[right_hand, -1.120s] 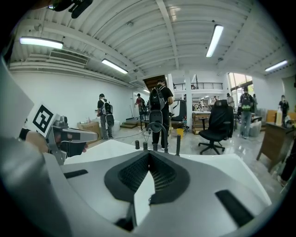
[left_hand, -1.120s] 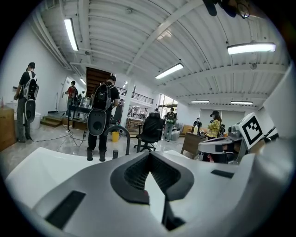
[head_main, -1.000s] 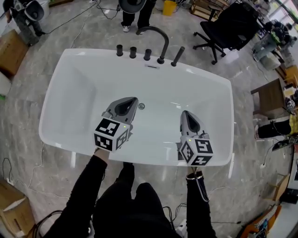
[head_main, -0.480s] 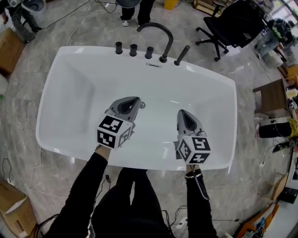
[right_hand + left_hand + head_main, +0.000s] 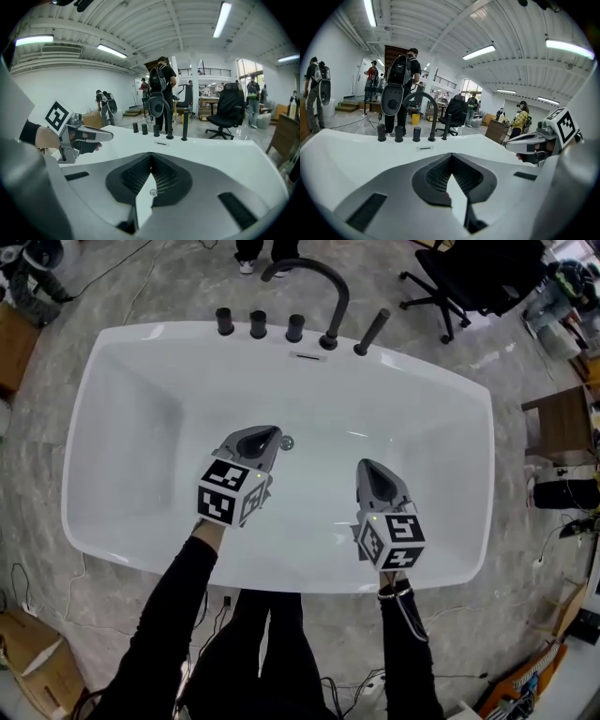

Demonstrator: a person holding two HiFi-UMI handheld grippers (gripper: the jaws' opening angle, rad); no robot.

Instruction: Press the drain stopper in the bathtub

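Fingers (image 5: pixel 437 176) of your left gripper (image 5: pixel 451 157) are closed, ribbed pads meeting tip to tip; the fingers (image 5: pixel 165 177) of your right gripper (image 5: pixel 151 162) are shut the same way. From above, your left gripper (image 5: pixel 270 436) is low inside the bathtub (image 5: pixel 141 418) and angled away from you and to the right. Your left hand (image 5: pixel 210 529) is behind its marker cube, the black sleeve crossing the near rim. Your right gripper (image 5: pixel 365 467) points away from you and slightly left, your right hand (image 5: pixel 387 592) likewise over the near rim.

Just right of the left fingertips lies the drain stopper (image 5: pixel 287 442), a small round shiny metal disc on the white tub floor. Whether the tips touch it cannot be told. From the right fingertips it sits to the left and a little farther out, clearly apart.

Beyond both pairs of fingers, on the far rim, stand three black knobs (image 5: pixel 258 324), an arched black faucet (image 5: pixel 323 287) and a black hand-shower handle (image 5: pixel 371 332). Past the rim and off to the right of the right fingers is a black office chair (image 5: pixel 473 277), and people stand on the grey floor (image 5: pixel 525 362).
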